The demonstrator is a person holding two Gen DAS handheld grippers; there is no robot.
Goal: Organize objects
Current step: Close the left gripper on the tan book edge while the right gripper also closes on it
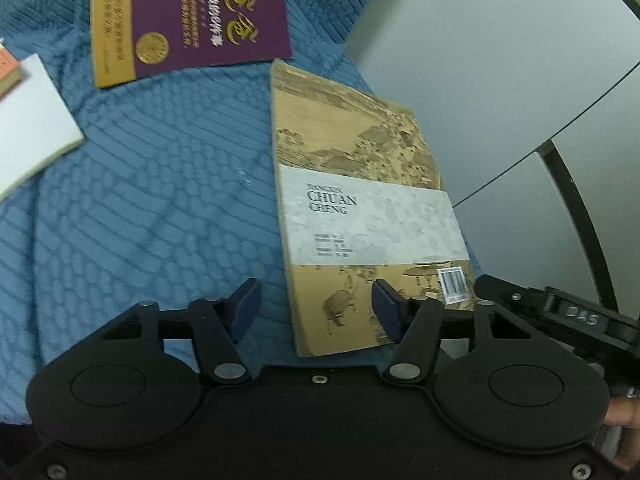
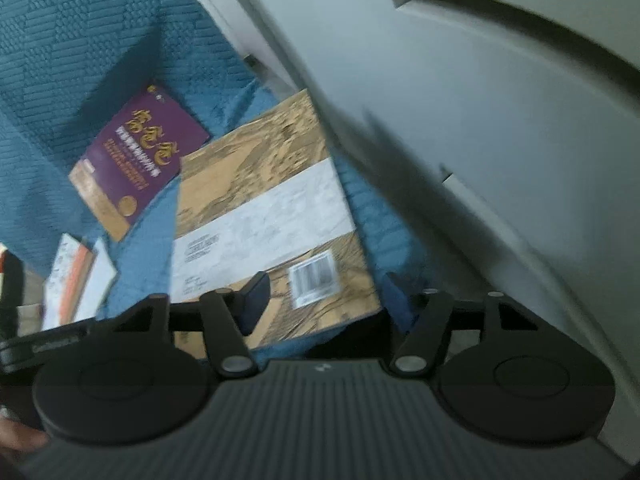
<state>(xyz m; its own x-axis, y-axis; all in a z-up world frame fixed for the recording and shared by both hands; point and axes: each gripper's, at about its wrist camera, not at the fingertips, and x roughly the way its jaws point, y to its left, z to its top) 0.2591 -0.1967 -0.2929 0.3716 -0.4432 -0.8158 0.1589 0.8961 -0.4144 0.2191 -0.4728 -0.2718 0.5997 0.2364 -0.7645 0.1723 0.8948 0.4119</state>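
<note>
A tan book with a white band and a barcode (image 1: 360, 216) lies flat on the blue quilted cover (image 1: 160, 220), near its right edge. My left gripper (image 1: 316, 304) is open, its blue pads straddling the book's near left corner just above it. The same book shows in the right wrist view (image 2: 260, 216). My right gripper (image 2: 324, 300) is open and empty over the book's near right corner, by the barcode. A purple book with gold lettering (image 1: 188, 16) lies beyond it and also shows in the right wrist view (image 2: 136, 160).
A white book on an orange one (image 1: 32, 120) lies at the left edge; the same stack shows in the right wrist view (image 2: 76, 280). A grey-white panel (image 1: 500, 60) runs along the cover's right side, close to the right gripper (image 2: 480, 140).
</note>
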